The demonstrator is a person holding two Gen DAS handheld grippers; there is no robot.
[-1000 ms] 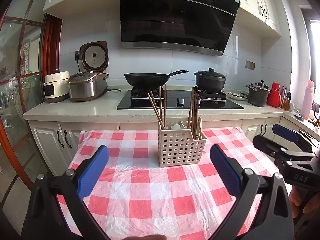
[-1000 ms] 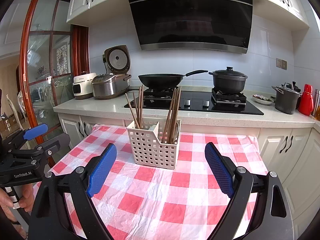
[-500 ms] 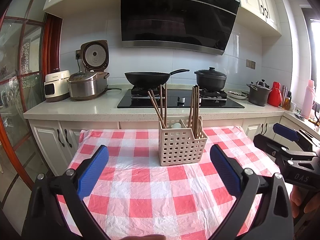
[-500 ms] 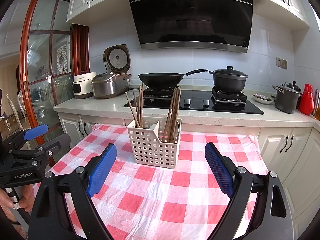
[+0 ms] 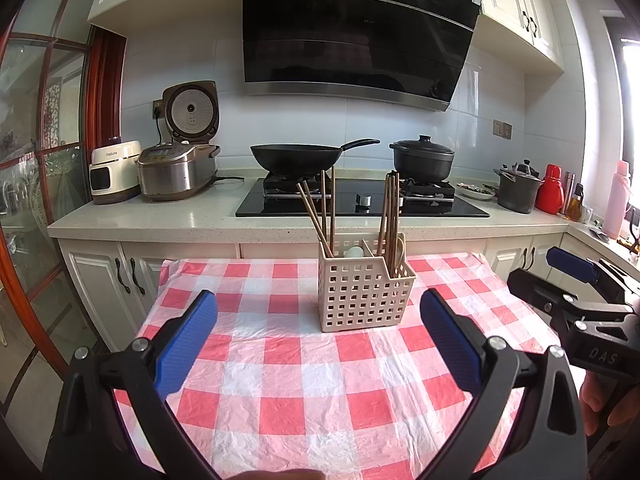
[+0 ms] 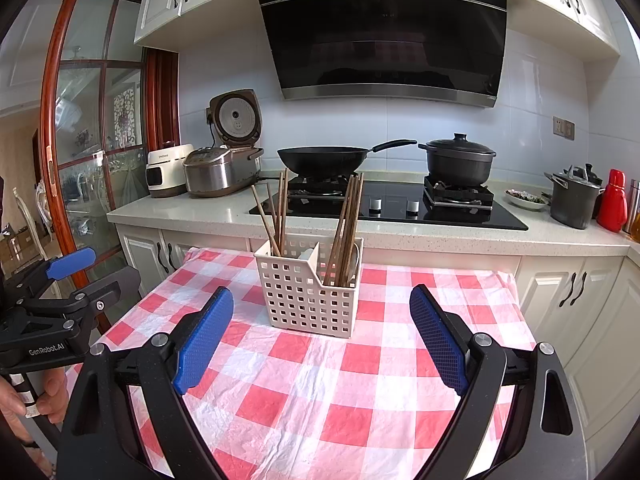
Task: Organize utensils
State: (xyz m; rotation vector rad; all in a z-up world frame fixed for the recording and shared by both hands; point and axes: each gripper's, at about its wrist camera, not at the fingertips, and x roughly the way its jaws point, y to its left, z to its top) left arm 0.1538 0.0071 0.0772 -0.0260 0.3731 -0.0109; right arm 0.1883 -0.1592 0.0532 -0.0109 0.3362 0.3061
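A beige perforated utensil caddy (image 5: 365, 294) stands upright on the bench (image 5: 304, 380), which is covered by a red-and-white checked cloth, toward its far edge near the kitchen counter. Wooden chopsticks (image 5: 320, 216) lean in its left compartment; a second bundle of chopsticks (image 6: 347, 232) stands in the right one with a pale spoon. The left tongs (image 5: 318, 344) and the right tongs (image 6: 322, 336) are both spread wide and empty, well short of the caddy.

Bright daylight, seemingly from a window (image 5: 630, 80) at right; sharp pictures, fisheye-bent edges, dark corners.
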